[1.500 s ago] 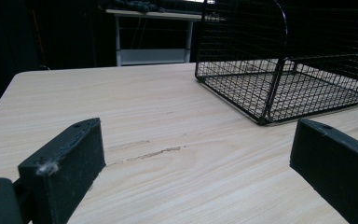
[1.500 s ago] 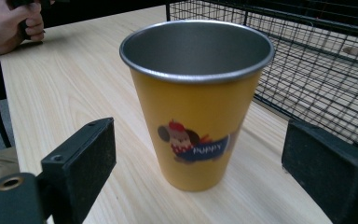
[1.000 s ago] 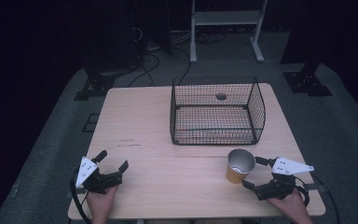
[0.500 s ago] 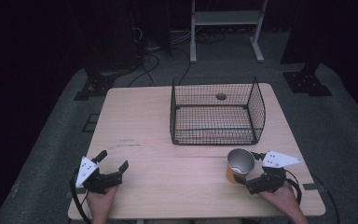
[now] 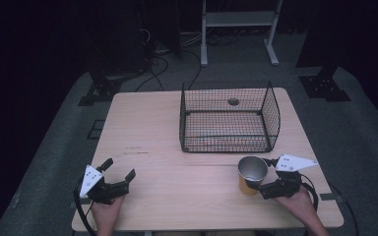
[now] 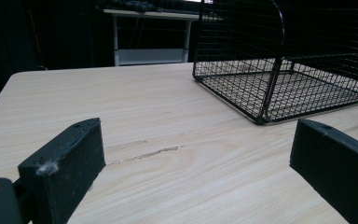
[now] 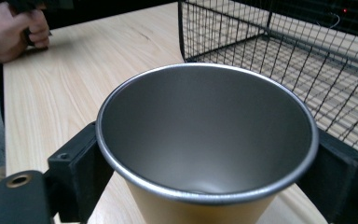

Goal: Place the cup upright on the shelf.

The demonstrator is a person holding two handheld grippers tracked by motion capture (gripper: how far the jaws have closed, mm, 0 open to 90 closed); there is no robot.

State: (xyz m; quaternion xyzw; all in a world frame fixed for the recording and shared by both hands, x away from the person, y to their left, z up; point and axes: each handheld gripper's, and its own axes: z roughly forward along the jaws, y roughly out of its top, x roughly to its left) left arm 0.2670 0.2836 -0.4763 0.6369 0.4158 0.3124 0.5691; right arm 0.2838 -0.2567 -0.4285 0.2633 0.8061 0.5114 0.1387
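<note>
A metal cup [image 5: 252, 173] with an orange outside stands upright on the wooden table [image 5: 147, 132], near its front right. My right gripper [image 5: 262, 177] is open, one jaw on each side of the cup. In the right gripper view the cup [image 7: 205, 126] stands between the jaws of the right gripper [image 7: 205, 161], its rim close to both; the cup is bare inside. My left gripper [image 5: 120, 168] rests open near the front left of the table. In the left gripper view, nothing lies between the jaws of the left gripper [image 6: 196, 154].
A black wire basket [image 5: 225, 142] stands behind the cup at the table's middle right, open on top, with a small round dark thing [image 5: 233, 102] at its far side. The basket [image 6: 279, 88] is ahead and right of the left gripper. A hand [image 7: 14, 30] shows far left.
My right gripper has slid left along the table from beside the cup until its jaws stand around it. The left gripper and the basket have not moved.
</note>
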